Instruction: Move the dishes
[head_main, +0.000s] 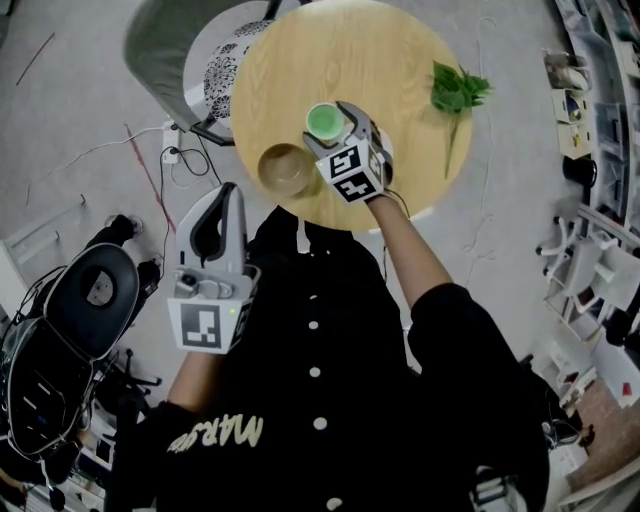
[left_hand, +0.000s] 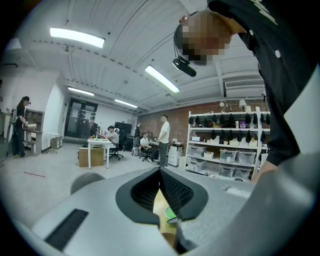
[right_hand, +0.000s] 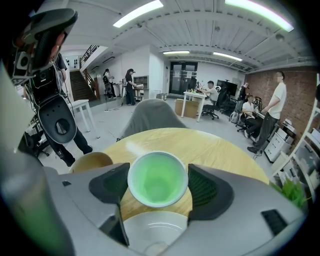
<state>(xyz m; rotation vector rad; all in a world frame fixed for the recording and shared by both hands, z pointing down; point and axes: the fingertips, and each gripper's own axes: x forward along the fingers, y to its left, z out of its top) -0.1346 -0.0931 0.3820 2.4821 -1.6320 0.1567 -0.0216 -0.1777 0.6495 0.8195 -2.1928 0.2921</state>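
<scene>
A leafy sprig lies on the round wooden table, grey chair beside it.

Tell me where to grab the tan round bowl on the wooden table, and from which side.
Grip the tan round bowl by its rim, one jaw inside and one outside, probably best coming down from above on its left side. It stands upright with its mouth open, and the green round cup in the right claw crowds its right.

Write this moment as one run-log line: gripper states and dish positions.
left gripper: shut, empty, off table | right gripper: shut on green cup, over white bowl | brown bowl: on table
</scene>
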